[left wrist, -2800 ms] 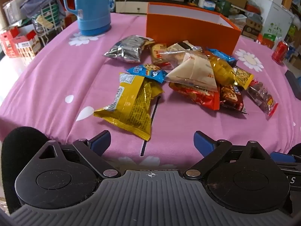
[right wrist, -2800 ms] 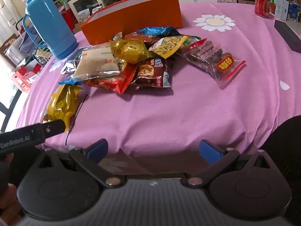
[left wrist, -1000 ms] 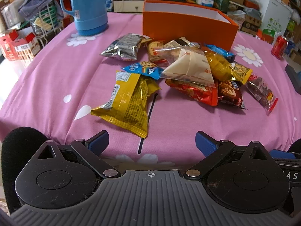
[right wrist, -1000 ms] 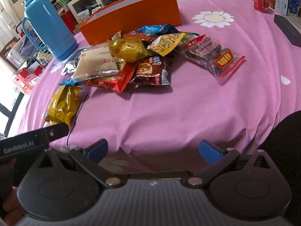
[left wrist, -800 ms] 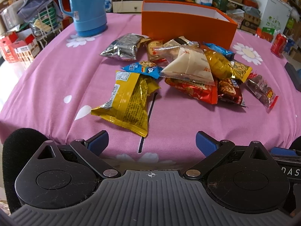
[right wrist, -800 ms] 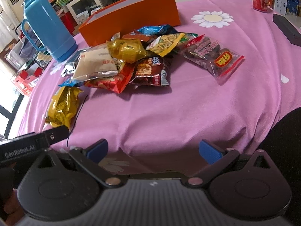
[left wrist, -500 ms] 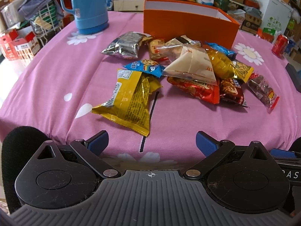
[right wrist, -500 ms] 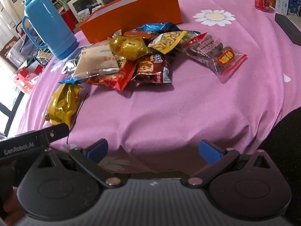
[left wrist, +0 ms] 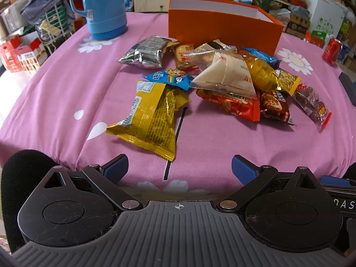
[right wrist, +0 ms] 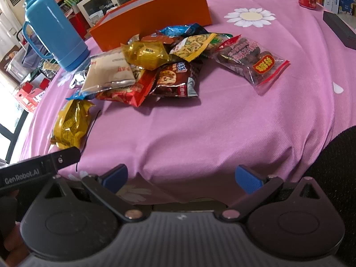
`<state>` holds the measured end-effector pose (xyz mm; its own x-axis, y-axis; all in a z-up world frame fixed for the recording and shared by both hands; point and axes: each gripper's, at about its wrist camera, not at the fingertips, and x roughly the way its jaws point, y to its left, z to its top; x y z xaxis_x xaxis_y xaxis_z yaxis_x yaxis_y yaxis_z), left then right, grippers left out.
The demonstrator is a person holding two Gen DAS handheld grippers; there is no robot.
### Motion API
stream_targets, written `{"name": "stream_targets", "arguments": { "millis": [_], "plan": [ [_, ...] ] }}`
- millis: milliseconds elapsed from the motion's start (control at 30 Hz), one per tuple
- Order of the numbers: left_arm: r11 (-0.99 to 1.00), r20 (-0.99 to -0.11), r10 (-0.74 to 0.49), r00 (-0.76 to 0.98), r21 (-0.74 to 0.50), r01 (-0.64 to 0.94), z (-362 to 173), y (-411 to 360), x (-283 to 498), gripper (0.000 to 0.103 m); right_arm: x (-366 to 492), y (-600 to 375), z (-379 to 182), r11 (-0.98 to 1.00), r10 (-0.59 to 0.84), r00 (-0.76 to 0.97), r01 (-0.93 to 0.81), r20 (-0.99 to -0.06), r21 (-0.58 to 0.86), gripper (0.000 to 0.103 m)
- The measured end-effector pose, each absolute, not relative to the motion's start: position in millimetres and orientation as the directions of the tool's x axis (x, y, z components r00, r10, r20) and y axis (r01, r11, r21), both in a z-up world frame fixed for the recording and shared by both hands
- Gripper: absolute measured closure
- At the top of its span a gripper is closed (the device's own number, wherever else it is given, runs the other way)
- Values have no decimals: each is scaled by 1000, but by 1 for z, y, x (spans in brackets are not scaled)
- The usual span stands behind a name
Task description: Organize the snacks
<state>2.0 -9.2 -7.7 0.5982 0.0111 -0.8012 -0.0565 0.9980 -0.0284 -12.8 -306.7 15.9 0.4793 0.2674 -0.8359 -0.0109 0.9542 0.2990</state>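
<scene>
Left gripper (left wrist: 176, 168), right gripper (right wrist: 182, 178): agape, empty.

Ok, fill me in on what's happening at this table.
A person holds a hand-held gripper in each hand over a pink flowered tablecloth. The left hand-held gripper and right hand-held gripper are both open and empty. A pile of snack packets, the crinkled yellow foil packet nearest, lies loose in front of the open orange cardboard box. Nothing has been picked up yet.

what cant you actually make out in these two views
- Inside of the orange box: both views, its own walls hide it.
- Top of the blue flask: left wrist view, cut off by the top edge.
- Packets low in the snack pile: both views, covered by those above.
- Package print: too small.
</scene>
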Motion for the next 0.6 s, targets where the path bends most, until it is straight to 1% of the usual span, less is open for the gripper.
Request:
{"name": "stream_targets", "arguments": {
  "millis": [600],
  "plan": [
    [999,-778,18,628,-13,-45,3,-14,-2,19,-12,-305,16,954,269,474,-14,-838,298,1]
  ]
}}
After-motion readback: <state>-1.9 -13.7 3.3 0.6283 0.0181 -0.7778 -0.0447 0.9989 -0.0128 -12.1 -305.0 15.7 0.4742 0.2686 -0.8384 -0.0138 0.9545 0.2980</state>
